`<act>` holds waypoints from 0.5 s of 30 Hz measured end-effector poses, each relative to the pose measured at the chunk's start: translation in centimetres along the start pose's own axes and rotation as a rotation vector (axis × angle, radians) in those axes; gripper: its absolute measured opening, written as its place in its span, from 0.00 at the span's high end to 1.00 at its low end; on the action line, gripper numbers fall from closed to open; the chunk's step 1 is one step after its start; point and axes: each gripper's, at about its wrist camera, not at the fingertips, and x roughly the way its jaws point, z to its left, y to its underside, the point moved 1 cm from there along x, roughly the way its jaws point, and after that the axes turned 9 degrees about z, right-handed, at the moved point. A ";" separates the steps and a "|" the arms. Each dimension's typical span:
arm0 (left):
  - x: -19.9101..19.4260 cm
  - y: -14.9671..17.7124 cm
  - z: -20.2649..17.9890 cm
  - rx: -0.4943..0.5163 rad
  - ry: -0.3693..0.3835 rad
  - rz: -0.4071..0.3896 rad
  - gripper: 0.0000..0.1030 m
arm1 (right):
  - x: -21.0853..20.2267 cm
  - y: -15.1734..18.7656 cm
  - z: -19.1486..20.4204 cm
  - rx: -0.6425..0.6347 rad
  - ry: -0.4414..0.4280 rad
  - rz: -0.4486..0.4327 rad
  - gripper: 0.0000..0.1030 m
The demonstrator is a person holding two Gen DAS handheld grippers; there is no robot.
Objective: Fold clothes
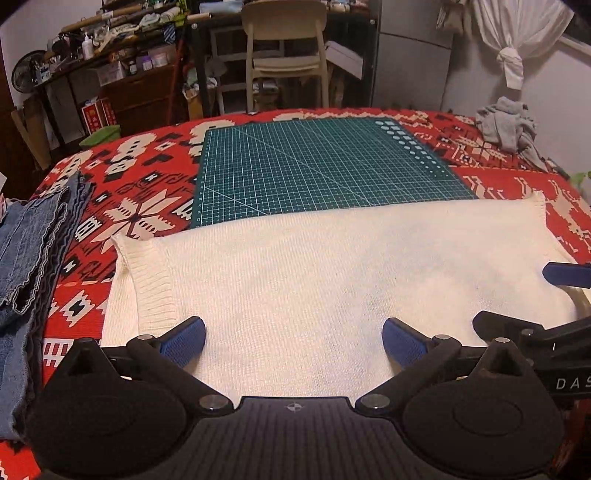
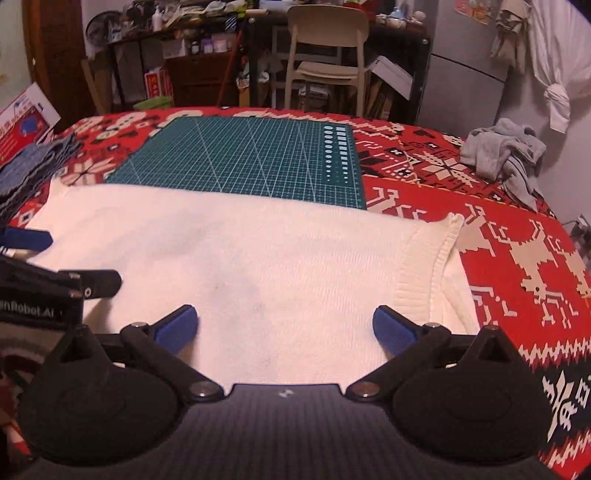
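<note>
A green cutting mat [image 1: 325,166] with a white grid lies on a red patterned cloth [image 1: 147,184] that covers the bench, toward twelve o'clock. Beyond the bench's far edge at twelve o'clock stands a cream chair [image 1: 286,55]. At ten o'clock, cluttered dark shelves [image 1: 122,55] hold bottles and boxes, with a small fan [image 1: 27,70] at their left end. At one o'clock stands a grey cabinet [image 1: 413,55]. At two o'clock a white curtain [image 1: 517,33], knotted partway down, hangs against the wall. In the right wrist view, a red and white box [image 2: 26,122] sits at ten o'clock.
</note>
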 end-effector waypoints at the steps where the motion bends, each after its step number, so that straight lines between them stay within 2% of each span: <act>1: 0.0 -0.1 0.0 0.000 0.000 0.004 0.00 | 0.0 -0.1 0.0 -0.002 -0.003 0.007 0.01; 6: 0.0 -0.1 0.3 0.022 0.018 0.013 0.00 | 0.3 -0.9 -0.3 -0.010 -0.015 0.052 0.01; 12: -0.1 0.7 0.2 -0.008 0.011 -0.050 0.00 | 0.4 -1.3 -0.3 -0.014 -0.019 0.071 0.01; 15: 0.1 -0.3 0.1 0.006 0.010 0.004 0.00 | 0.4 -1.4 -0.3 -0.013 -0.022 0.072 0.01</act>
